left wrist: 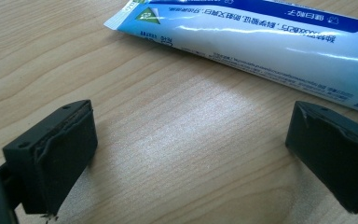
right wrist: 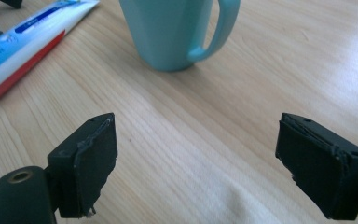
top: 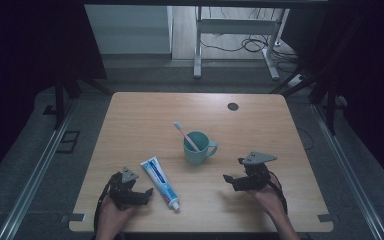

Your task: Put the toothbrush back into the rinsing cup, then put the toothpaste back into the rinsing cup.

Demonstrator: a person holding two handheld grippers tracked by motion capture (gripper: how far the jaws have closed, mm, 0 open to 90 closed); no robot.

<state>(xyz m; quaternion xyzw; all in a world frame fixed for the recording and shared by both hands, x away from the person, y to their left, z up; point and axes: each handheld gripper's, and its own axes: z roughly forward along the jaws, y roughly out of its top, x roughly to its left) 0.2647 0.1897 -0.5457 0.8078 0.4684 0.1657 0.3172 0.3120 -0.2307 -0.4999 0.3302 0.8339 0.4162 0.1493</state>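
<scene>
Light wood-grain bench [top: 145,125] seen from above, with a person's two hands entering from the near edge, each holding a black two-jaw claw. Left claw [top: 141,194], near-left on the bench, jaws spread wide with only bare wood between them; it points right toward the white-and-blue toothpaste tube with a red stripe and white cap [top: 161,183], which lies flat just beside it, cap end toward the near edge and crimped end pointing far-left. In the left gripper view the claw [left wrist: 191,154] stands fully apart above the bench, and the tube [left wrist: 270,42] lies just beyond the jaw tips, untouched. Right claw [top: 231,181], near-right on the bench, likewise wide open and gripping nothing, pointing left. In the right gripper view the claw [right wrist: 196,163] frames bare wood; the teal ceramic mug with a loop handle [right wrist: 175,32] stands upright beyond it, handle to the right, with the tube [right wrist: 23,46] farther left. From above, the mug [top: 196,150] sits near the bench centre, between the two claws and farther from the person, handle turned right; a pale pink toothbrush [top: 186,135] stands in it, leaning far-left with its head above the rim. A small dark round grommet [top: 233,106] marks the far-right part of the bench
</scene>
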